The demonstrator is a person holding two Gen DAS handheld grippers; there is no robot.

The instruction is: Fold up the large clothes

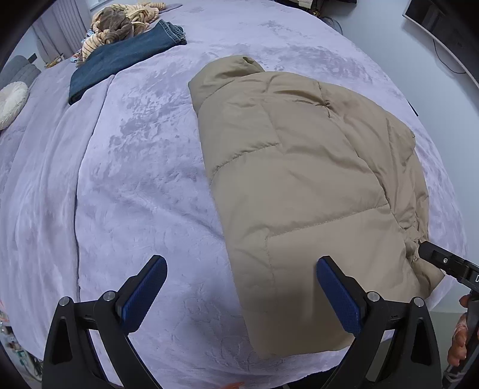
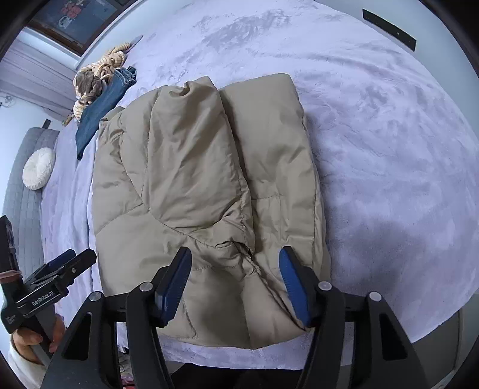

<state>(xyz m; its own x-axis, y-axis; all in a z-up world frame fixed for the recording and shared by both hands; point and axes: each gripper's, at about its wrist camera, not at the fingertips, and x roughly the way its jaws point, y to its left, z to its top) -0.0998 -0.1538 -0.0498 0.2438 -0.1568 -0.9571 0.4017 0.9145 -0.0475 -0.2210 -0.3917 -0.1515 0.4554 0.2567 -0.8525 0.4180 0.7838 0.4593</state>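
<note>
Bed (image 1: 134, 179): lilac plush cover fills both views; near edge runs along the bottom of the frame.
Puffer jacket (image 2: 209, 185): beige, centre of the right wrist view, sleeves laid over the body, hem close to the bed's near edge. Risk: padding looks springy, so any fold may puff back open; a pull toward the edge could drag it off the bed.
Jeans (image 1: 125, 54): upper left, under a striped garment (image 1: 128, 18), well apart from the jacket.
Right claw (image 2: 235, 281): wide, over the hem, holding nothing. Risk: pinching only the top layer.
Left claw (image 1: 241, 296): wide, holding nothing, at the jacket's left border.
</note>
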